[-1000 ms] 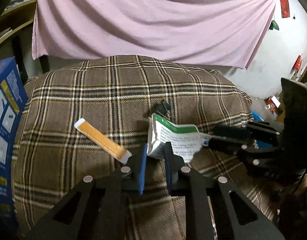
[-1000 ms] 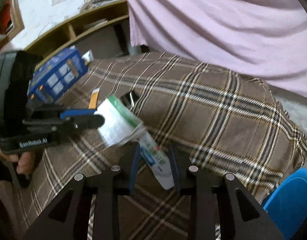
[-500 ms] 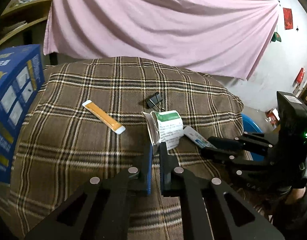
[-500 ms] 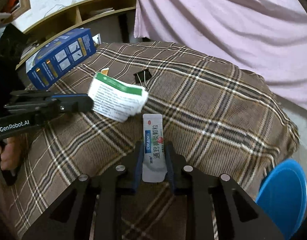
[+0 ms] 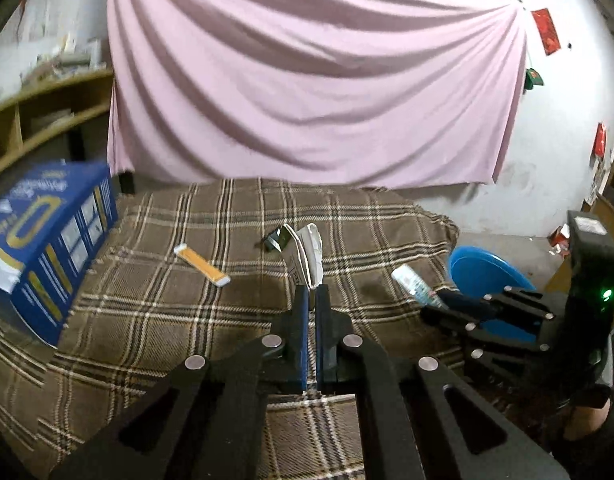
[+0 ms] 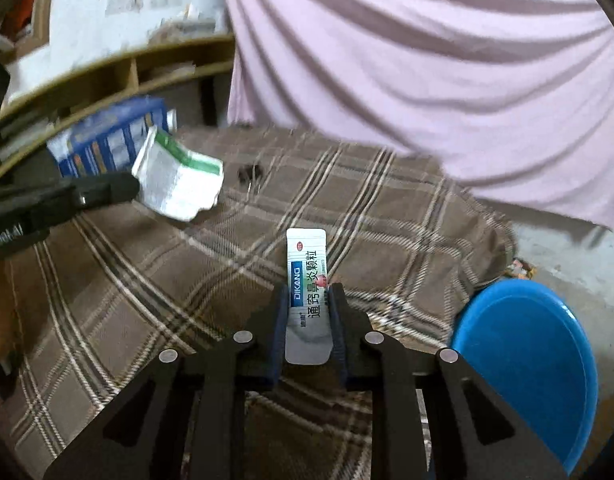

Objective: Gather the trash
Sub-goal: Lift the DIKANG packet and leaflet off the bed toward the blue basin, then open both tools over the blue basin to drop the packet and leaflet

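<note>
My left gripper (image 5: 311,292) is shut on a crumpled white paper wrapper with a green stripe (image 5: 307,254) and holds it above the plaid-covered table (image 5: 147,320). The wrapper also shows in the right wrist view (image 6: 177,176). My right gripper (image 6: 309,300) is shut on a white medicine sachet with blue print (image 6: 307,292), held above the table; the sachet also shows in the left wrist view (image 5: 413,282). An orange strip packet (image 5: 202,263) lies on the cloth at left.
A blue basin (image 6: 523,364) stands on the floor beside the table's right edge. A blue carton (image 5: 43,248) stands on the table's left side. A black binder clip (image 6: 251,172) lies mid-table. A pink curtain (image 5: 307,80) hangs behind.
Both grippers have lifted higher and drawn back from the table with their items. The paper wrapper has turned edge-on in the left gripper. The right gripper has moved nearer the blue basin.
</note>
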The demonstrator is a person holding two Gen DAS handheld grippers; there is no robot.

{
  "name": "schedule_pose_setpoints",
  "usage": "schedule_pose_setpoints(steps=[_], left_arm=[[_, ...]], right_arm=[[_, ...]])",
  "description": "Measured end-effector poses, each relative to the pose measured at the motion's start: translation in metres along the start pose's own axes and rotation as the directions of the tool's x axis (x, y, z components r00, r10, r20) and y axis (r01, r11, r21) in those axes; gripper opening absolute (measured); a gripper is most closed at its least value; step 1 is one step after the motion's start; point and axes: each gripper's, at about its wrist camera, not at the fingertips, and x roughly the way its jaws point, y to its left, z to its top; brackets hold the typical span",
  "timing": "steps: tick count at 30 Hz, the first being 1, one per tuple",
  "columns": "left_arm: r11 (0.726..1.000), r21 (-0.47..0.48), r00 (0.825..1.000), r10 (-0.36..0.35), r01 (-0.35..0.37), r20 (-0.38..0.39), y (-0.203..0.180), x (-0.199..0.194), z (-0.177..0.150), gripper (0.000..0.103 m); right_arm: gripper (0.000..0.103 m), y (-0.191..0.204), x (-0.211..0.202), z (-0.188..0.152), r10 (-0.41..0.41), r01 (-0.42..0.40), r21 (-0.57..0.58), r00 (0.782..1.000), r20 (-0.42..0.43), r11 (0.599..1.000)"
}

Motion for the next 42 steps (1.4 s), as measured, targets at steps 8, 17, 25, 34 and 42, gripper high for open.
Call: schedule_pose_setpoints(steps=[8,17,25,34,42], left_arm=[[0.998,0.067,0.981,-0.022,0.009,0.194,-0.043,-0.036,0.015,0.001],[0.98,0.193,0.905,-0.119,0.042,0.408,-0.104,-0.069,0.033,0.001],[0.953,0.296,0.854,-0.211,0.071,0.475,-0.157,-0.072,0.034,0.001],[0.925,0.355,0.857,-0.287,0.133,0.428,-0.208,-0.05,0.022,0.001],[0.912,0.368,0.886,-0.314,0.181,0.342,-0.23,-0.023,0.02,0.001]], right_arm=[[0.018,-0.023,-0.06,0.004,-0.065,0.03,0.119,0.951,0.303,0.992],[0.019,-0.051,-0.13,-0.005,-0.24,0.136,0.22,0.788,0.568,0.966],[0.019,-0.068,-0.166,-0.021,-0.391,0.251,0.302,0.663,0.638,0.919],[0.019,-0.098,-0.175,-0.039,-0.475,0.308,0.367,0.656,0.586,0.878],[0.02,-0.121,-0.171,-0.05,-0.5,0.333,0.389,0.709,0.497,0.859]])
